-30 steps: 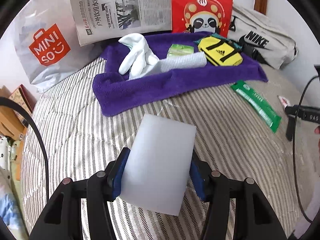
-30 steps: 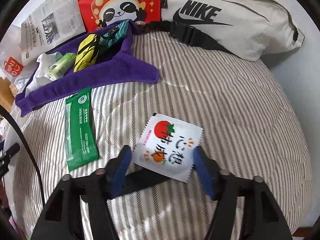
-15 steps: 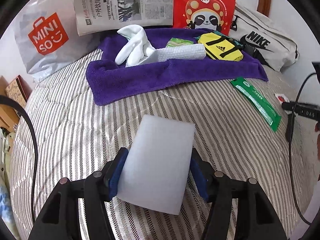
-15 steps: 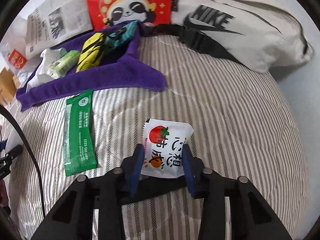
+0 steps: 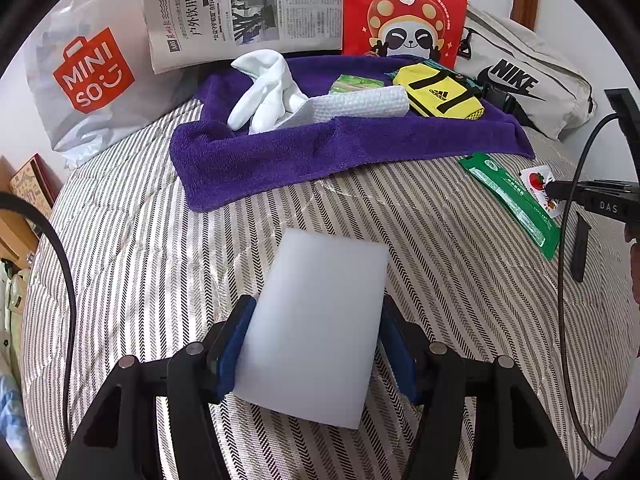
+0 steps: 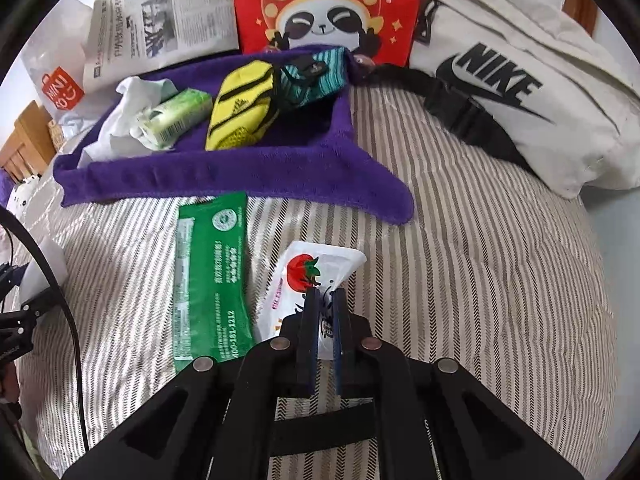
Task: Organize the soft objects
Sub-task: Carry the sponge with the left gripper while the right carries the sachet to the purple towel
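My left gripper (image 5: 316,308) is shut on a white foam block (image 5: 320,320), held just over the striped bedcover. In the right wrist view my right gripper (image 6: 326,294) has its jaws closing on a small white snack packet with a tomato print (image 6: 304,276); the pads pinch its crumpled lower half. A long green packet (image 6: 212,272) lies flat just left of it. Beyond lies a purple towel (image 6: 240,176) bearing a yellow pouch (image 6: 240,108), a green tissue pack (image 6: 176,116), a white glove (image 5: 268,92) and a rolled white cloth (image 5: 360,104).
Behind the towel stand a newspaper (image 5: 240,12), a red panda bag (image 5: 404,8) and a grey Miniso bag (image 5: 92,76). A beige Nike bag (image 6: 520,92) lies at the back right. Black cables (image 5: 564,240) hang beside both grippers.
The right gripper's jaws went from wide apart around the tomato packet to pinched on it, crumpling it, and the view shifted toward the green packet. The left gripper still holds the foam block.
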Demonstrator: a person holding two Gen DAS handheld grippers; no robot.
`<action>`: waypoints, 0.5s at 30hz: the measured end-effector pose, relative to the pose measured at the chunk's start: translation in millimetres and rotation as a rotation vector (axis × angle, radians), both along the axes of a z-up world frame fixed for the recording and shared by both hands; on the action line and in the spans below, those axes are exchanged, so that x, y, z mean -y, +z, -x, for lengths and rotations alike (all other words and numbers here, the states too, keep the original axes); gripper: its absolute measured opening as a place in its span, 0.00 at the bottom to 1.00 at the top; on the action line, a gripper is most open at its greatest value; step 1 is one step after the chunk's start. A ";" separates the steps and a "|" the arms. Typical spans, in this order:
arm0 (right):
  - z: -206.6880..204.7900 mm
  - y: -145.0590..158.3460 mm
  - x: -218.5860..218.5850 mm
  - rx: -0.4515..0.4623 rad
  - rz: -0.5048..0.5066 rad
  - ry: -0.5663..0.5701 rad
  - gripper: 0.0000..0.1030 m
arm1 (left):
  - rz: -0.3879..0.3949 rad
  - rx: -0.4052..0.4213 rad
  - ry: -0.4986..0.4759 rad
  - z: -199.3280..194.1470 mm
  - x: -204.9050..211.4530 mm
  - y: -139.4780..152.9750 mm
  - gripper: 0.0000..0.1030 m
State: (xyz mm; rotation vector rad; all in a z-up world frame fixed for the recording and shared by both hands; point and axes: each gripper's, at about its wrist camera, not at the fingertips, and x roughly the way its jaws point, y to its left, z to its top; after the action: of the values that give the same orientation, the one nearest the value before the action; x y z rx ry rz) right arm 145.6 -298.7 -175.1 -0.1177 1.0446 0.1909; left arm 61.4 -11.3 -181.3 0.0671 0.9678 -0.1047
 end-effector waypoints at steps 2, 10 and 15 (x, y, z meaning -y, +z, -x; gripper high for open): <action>-2.1 -1.1 4.8 -0.012 -0.030 -0.014 0.12 | -0.001 0.000 0.001 -0.1 0.3 -0.1 0.58; -8.0 -3.3 3.4 0.009 -0.050 0.012 0.08 | -0.003 -0.003 -0.001 -0.8 -0.3 -0.3 0.58; 0.5 13.5 10.1 0.036 -0.067 0.006 0.04 | 0.002 -0.006 0.005 -1.4 -0.7 0.2 0.57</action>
State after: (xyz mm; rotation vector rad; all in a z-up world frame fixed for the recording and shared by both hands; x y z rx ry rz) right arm 145.1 -308.8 -161.6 -0.0636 1.0008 0.2287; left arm 62.7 -10.7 -181.1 0.0627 0.9736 -0.1018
